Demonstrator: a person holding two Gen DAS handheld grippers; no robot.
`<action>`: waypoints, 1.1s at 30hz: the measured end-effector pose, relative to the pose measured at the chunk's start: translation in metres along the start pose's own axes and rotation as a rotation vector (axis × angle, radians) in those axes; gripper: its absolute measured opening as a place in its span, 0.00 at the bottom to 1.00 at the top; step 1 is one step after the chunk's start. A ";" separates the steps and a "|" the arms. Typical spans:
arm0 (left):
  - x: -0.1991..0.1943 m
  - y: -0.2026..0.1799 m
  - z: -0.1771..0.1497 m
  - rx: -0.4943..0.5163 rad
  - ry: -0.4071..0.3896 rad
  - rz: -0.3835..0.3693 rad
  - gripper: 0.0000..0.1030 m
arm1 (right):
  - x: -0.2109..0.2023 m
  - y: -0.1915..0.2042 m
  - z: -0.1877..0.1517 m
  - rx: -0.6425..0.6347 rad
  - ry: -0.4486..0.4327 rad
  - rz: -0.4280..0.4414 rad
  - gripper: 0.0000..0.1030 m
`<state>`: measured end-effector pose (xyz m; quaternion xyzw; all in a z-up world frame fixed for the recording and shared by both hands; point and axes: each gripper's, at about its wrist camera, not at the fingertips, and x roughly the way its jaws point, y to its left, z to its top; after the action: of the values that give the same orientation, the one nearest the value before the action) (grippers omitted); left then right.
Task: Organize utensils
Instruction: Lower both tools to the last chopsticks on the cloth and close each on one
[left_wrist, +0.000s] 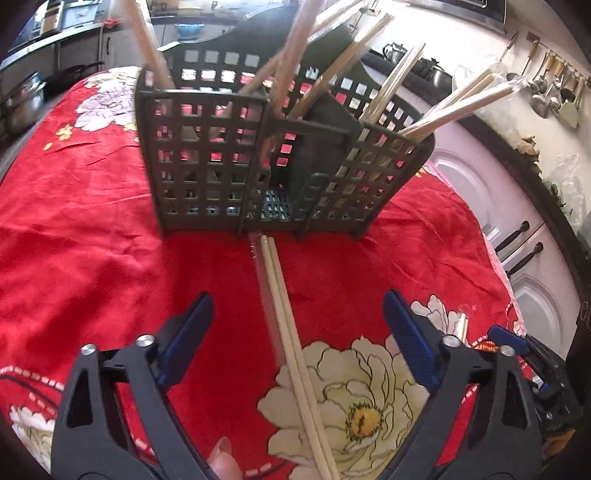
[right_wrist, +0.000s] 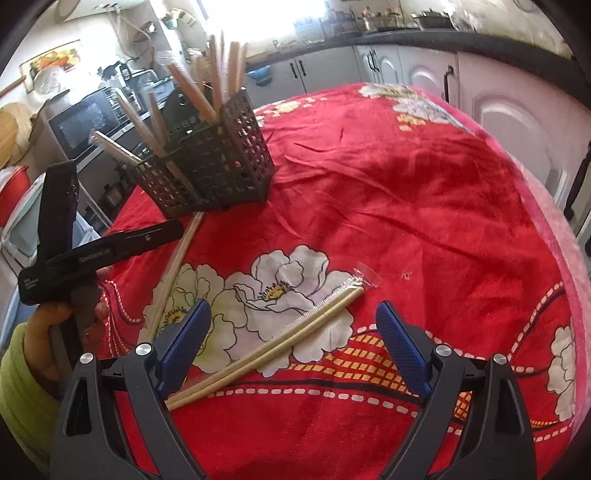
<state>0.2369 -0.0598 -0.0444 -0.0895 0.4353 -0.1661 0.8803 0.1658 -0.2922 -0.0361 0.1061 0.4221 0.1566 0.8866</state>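
Observation:
A dark grey lattice utensil caddy (left_wrist: 258, 155) stands on the red flowered tablecloth and holds several wrapped chopstick pairs; it also shows in the right wrist view (right_wrist: 218, 166). A wrapped chopstick pair (left_wrist: 291, 350) lies on the cloth, running from the caddy's foot back between my left gripper's fingers. My left gripper (left_wrist: 298, 332) is open and astride it, apart from it. Another wrapped pair (right_wrist: 273, 343) lies slantwise between the fingers of my right gripper (right_wrist: 293, 345), which is open and empty. The first pair also shows in the right wrist view (right_wrist: 177, 266).
The table's right edge (left_wrist: 495, 258) drops toward white cabinets (left_wrist: 517, 229). My right gripper shows at the lower right of the left wrist view (left_wrist: 517, 343); my left gripper shows at the left of the right wrist view (right_wrist: 92, 251). Kitchen counters ring the table.

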 end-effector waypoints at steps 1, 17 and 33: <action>0.004 -0.002 0.002 0.003 0.004 0.007 0.75 | 0.001 -0.002 0.000 0.013 0.008 0.007 0.85; 0.039 0.000 0.012 -0.045 0.001 0.093 0.64 | 0.036 -0.023 0.016 0.159 0.080 0.028 0.71; 0.032 0.033 0.017 -0.104 -0.014 0.159 0.19 | 0.048 -0.034 0.028 0.171 0.062 0.005 0.14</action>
<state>0.2762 -0.0412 -0.0676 -0.1014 0.4431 -0.0720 0.8878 0.2221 -0.3076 -0.0640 0.1778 0.4609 0.1256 0.8603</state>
